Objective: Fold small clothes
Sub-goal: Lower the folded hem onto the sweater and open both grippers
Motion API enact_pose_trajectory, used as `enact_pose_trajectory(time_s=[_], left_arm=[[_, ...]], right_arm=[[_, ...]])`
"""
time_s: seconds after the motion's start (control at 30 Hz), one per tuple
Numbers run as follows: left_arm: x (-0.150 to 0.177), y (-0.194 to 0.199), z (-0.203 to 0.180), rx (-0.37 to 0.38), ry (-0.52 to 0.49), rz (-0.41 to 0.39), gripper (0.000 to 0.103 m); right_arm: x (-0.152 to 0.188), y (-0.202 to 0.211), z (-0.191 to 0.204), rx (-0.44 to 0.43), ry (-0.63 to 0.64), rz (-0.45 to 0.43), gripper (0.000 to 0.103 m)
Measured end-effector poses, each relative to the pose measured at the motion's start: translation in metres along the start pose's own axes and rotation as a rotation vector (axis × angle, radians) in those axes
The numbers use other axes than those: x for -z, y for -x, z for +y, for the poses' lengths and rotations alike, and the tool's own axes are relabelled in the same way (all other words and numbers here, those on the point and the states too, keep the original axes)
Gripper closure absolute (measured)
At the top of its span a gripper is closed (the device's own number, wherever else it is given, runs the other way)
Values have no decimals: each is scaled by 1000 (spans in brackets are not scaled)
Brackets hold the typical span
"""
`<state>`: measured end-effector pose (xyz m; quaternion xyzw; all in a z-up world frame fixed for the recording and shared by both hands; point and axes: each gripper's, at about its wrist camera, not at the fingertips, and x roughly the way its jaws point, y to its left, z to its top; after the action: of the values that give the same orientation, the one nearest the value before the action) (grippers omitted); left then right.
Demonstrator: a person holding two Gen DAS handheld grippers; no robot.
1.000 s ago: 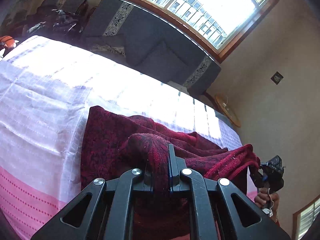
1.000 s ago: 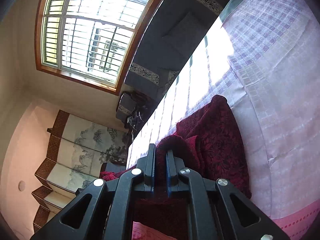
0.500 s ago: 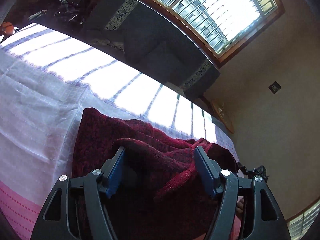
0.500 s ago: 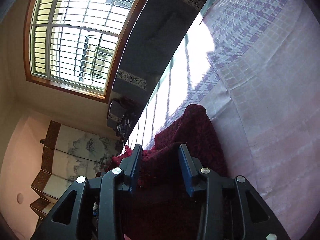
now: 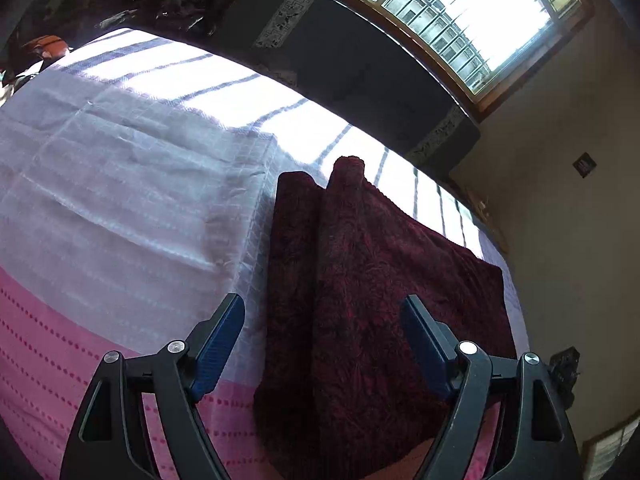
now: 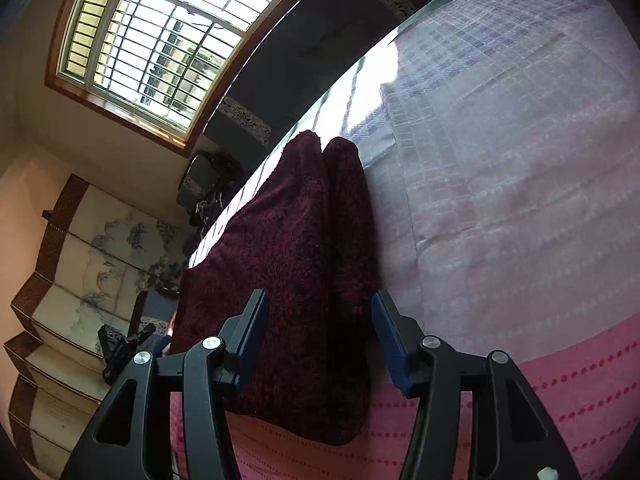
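A dark red patterned cloth (image 5: 372, 280) lies folded flat on the bed, with a lengthwise fold ridge; it also shows in the right wrist view (image 6: 296, 280). My left gripper (image 5: 322, 344) is open and empty, its jaws spread wide over the cloth's near end, just above it. My right gripper (image 6: 318, 340) is open and empty, its jaws spread over the cloth's near edge. The right gripper (image 5: 564, 368) shows at the right edge of the left wrist view, and the left gripper (image 6: 120, 348) at the left of the right wrist view.
The bed has a white and lilac checked sheet (image 5: 120, 184) with a pink dotted band (image 5: 48, 340) at the near side. A dark sofa (image 5: 352, 72) stands behind it under a large window (image 5: 472, 4). A folding screen (image 6: 80, 256) stands by the wall.
Both grippers were shut on the cloth a second ago. They opened, let it go and drew back; the cloth now lies flat and folded.
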<state>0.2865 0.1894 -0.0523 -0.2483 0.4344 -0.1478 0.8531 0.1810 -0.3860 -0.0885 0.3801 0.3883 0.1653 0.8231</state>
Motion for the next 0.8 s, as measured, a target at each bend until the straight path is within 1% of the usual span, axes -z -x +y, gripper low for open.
enact_pose_trajectory(time_s=[0.07, 0.13, 0.2, 0.27, 0.3, 0.37, 0.4, 0.43, 0.53, 0.57, 0.67, 0.8], left_arm=[[13, -6, 6, 44, 23, 33, 23], [22, -9, 4, 54, 28, 43, 24], [27, -9, -4, 52, -3, 48, 32], [31, -12, -17, 27, -60, 71, 64], [32, -13, -21, 15, -82, 83, 69], [35, -14, -28, 0, -110, 95, 82], [36, -13, -30, -1, -119, 97, 85], [37, -10, -31, 7, -118, 96, 88], [40, 2, -29, 51, -89, 106, 93], [43, 7, -30, 52, -101, 111, 93], [54, 19, -32, 27, -153, 137, 94], [76, 30, -21, 22, -158, 161, 94]], right_arm=[[8, 0, -5, -5, -2, 14, 51], [13, -2, -6, -14, -9, 22, 51], [15, -5, -2, -42, -1, 31, 51], [16, -8, 7, -31, 26, 45, 53], [16, -10, 10, -10, 36, 51, 56], [16, -15, 13, -9, 46, 70, 75], [17, -15, 16, -8, 51, 75, 94], [18, -13, 19, -1, 57, 71, 94], [22, -3, 24, -14, 64, 71, 94], [23, 1, 25, -23, 63, 77, 94], [30, 15, 23, -40, 60, 91, 94], [45, 23, 11, -11, 56, 120, 94]])
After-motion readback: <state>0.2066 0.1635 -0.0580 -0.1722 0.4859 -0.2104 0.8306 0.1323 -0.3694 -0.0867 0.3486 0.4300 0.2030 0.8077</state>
